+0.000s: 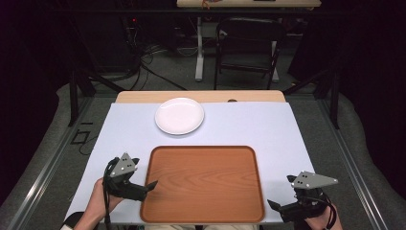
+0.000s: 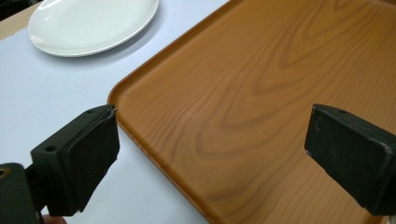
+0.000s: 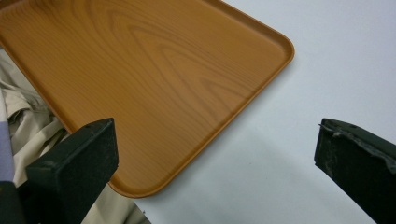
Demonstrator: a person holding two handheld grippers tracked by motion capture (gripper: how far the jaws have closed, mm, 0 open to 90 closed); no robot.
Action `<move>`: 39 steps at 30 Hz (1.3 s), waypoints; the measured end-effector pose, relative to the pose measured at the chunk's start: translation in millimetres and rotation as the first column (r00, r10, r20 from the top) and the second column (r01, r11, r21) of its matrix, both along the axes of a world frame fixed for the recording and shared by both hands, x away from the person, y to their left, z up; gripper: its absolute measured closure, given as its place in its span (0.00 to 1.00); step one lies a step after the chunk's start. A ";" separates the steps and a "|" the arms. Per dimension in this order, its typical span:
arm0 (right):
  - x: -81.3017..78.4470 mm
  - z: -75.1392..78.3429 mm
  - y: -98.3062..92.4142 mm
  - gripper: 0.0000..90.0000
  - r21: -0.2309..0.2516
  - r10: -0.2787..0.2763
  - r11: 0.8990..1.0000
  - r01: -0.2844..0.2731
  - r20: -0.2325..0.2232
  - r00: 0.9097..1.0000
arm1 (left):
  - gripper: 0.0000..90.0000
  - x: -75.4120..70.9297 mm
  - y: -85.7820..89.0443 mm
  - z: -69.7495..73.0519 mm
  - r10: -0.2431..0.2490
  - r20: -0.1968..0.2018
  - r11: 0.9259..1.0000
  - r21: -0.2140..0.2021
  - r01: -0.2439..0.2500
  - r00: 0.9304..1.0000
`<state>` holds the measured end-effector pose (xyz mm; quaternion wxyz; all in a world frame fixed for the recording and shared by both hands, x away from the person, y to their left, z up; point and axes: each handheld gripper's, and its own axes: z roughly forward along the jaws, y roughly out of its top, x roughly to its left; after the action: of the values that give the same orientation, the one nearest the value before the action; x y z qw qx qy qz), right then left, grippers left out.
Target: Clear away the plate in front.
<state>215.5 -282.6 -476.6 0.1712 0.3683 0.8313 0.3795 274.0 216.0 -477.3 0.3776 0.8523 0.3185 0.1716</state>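
Left hand-held gripper (image 1: 143,188) sits spread wide at the wooden tray (image 1: 203,182)'s left rim, gripping nothing. Right hand-held gripper (image 1: 282,207), also spread and empty, is off the tray's near-right corner. White plate (image 1: 179,115) near the worktop (image 1: 268,129)'s far edge, probably empty. No readable writing.

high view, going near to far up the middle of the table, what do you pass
wooden tray → bare white table cover → white plate → bare wooden table edge → black chair on the floor beyond
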 end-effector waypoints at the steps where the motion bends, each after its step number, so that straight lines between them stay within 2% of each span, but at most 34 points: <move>1: 0.0 0.0 0.0 0.00 0.000 0.000 1.000 0.000 0.000 1.000 | 0.03 1.3 -1.6 -0.2 0.004 0.001 1.000 -0.006 -0.004 1.000; 13: 0.1 -0.1 -0.2 0.00 0.000 0.001 1.000 -0.001 -0.001 1.000 | 0.03 14.0 -23.2 -0.8 -0.026 -0.009 1.000 0.007 0.026 1.000; 17: 0.1 -0.1 -0.1 0.00 0.000 0.000 1.000 0.000 -0.002 1.000 | 0.03 16.8 -27.3 -0.1 -0.032 -0.001 0.999 0.015 0.032 0.999; 31: 0.5 -0.2 -0.1 0.00 0.002 -0.003 1.000 0.003 -0.005 1.000 | 0.03 30.9 -39.1 2.0 -0.027 -0.002 1.000 -0.006 0.027 1.000; 39: 5.0 -0.9 1.3 0.00 0.006 0.032 0.999 -0.032 0.003 0.999 | 0.03 37.3 -42.7 1.9 -0.023 -0.003 0.999 -0.023 0.023 1.000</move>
<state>220.5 -281.3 -477.5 0.1654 0.3548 0.8358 0.3851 311.3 173.3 -475.4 0.3888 0.8519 0.3111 0.1622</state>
